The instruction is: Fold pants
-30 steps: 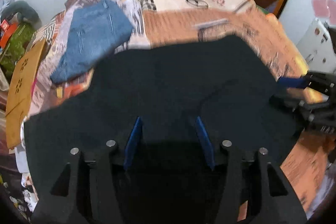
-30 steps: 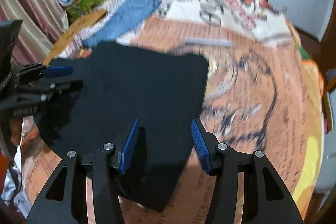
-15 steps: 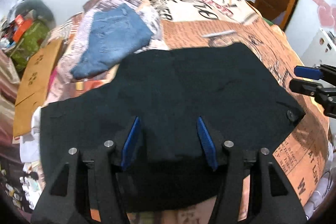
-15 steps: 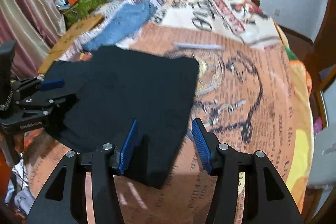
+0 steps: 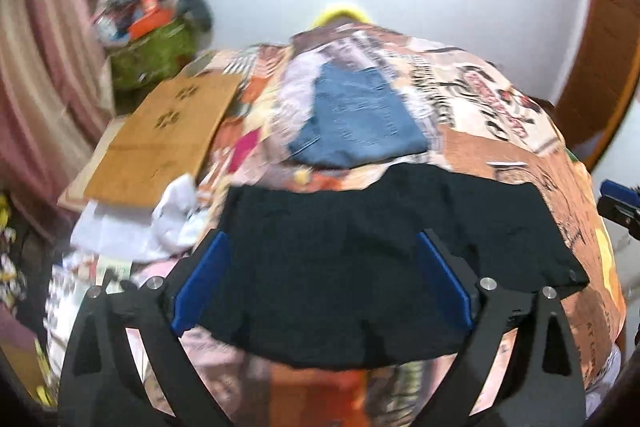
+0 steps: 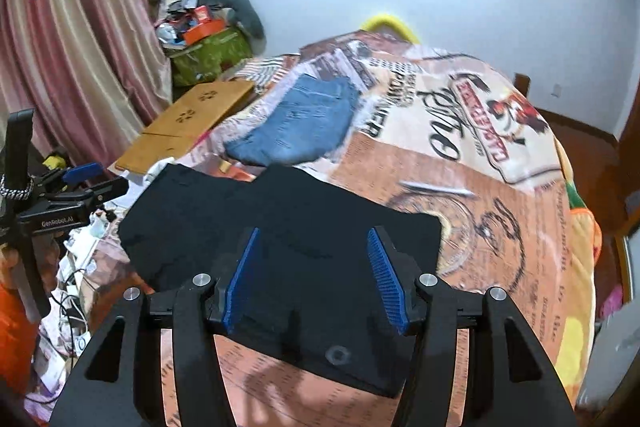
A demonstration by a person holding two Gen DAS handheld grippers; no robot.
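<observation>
Bag (image 6: 208,57) green, heaped: orange box (image 6: 202,27), clutter.

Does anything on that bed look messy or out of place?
On the bed itself, little. The black pants lie folded flat on the printed bedspread, with folded blue jeans behind them. The mess is alongside: papers and white cloth heaped by a cardboard sheet at the bed's edge.
</observation>
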